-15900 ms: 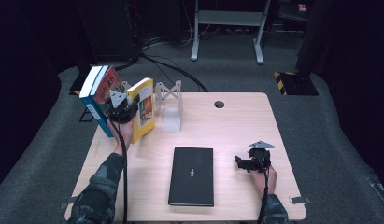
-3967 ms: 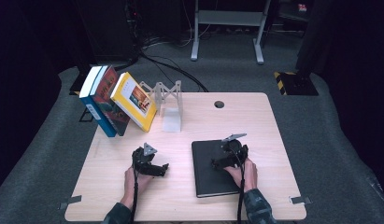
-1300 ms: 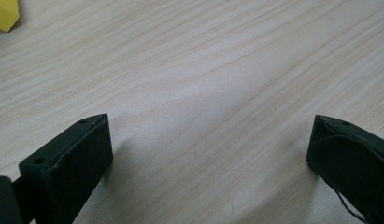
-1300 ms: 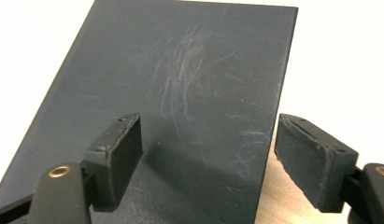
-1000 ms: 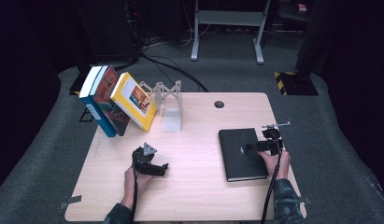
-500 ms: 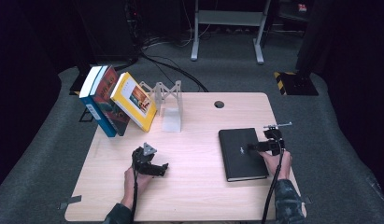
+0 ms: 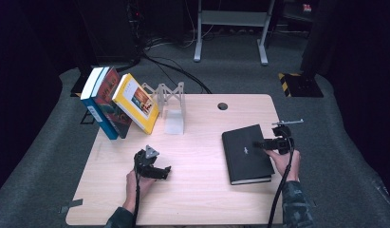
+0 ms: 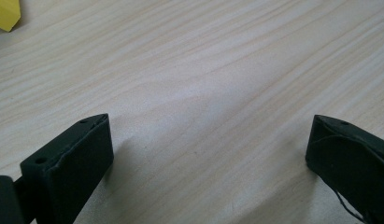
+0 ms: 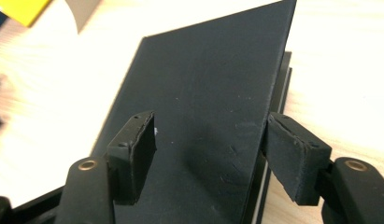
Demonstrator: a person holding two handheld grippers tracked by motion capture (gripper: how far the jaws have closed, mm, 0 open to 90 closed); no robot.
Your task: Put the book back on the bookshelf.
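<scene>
Right gripper (image 9: 206,156) jaws straddle the black book's (image 7: 246,153) lifted front cover near its edge, parted, not pinching. The book lies at the tabletop's (image 7: 202,199) right. Clamp squarely before raising it. Left gripper (image 8: 206,158) jaws gape, resting idle.

A pale wooden table (image 7: 197,199) fills the middle of the high view. At its upper left, 3 books lean together: a blue one with white pages (image 7: 95,107), a dark red one (image 7: 112,107) and a yellow one (image 7: 135,102) at the front. Just right of them stands a grey metal bookend (image 7: 171,107). A round hole (image 7: 223,106) sits near the table's top edge. Grey carpet (image 7: 344,156) surrounds the table. Along the top of the frame lie black cables (image 7: 176,71) and a metal stand (image 7: 230,21); a yellow-and-black striped block (image 7: 297,83) lies at upper right.
</scene>
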